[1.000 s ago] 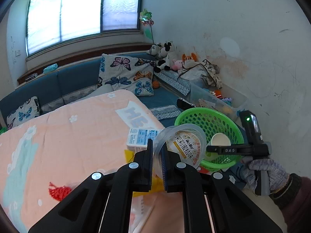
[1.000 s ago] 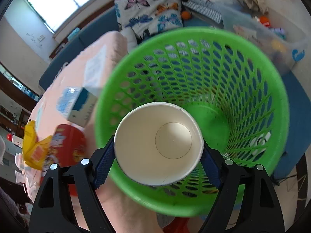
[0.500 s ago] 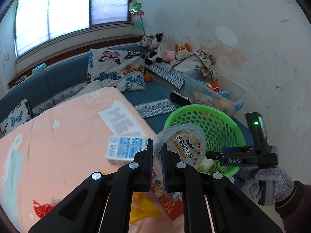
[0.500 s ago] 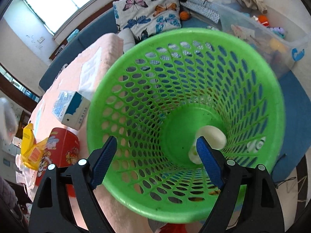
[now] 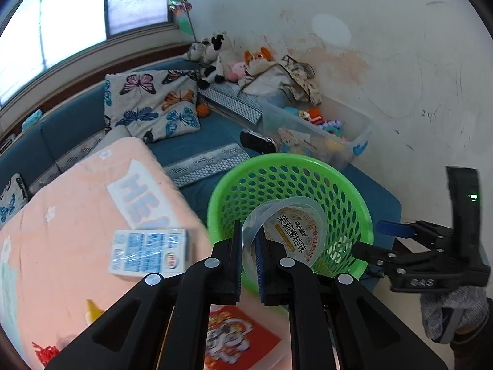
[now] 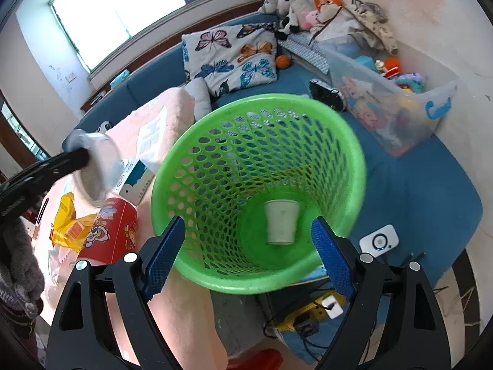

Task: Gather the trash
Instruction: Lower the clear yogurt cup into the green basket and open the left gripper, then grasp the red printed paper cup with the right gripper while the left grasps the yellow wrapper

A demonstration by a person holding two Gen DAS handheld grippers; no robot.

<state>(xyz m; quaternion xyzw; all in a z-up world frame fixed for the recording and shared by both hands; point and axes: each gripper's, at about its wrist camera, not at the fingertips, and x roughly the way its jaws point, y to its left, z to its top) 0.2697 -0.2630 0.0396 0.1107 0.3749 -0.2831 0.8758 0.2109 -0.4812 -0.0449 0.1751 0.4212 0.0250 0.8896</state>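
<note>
My left gripper (image 5: 249, 254) is shut on the rim of a clear plastic cup with a printed lid (image 5: 289, 234), which hangs over the near edge of the green mesh basket (image 5: 308, 166). In the right wrist view that cup (image 6: 98, 169) shows blurred at the left, beside the basket (image 6: 258, 117). My right gripper (image 6: 246, 252) stands open above the basket's near rim, nothing between its fingers. A white paper cup (image 6: 282, 222) lies on the basket's bottom. The right gripper (image 5: 397, 229) also appears at the right of the left wrist view, held by a gloved hand (image 5: 453, 308).
A pink blanket (image 5: 61, 215) carries a blue-and-white carton (image 5: 149, 254), a red snack box (image 6: 112, 231) and a yellow wrapper (image 6: 69, 222). Behind the basket are a blue sofa, a butterfly pillow (image 6: 231, 55), a clear toy bin (image 6: 391, 104) and stuffed toys. A white device (image 6: 379, 242) and cables lie lower right.
The right gripper opened and the white paper cup dropped to the basket's bottom; that gripper then rose. The left gripper carried the clear cup rightwards, over the basket's edge.
</note>
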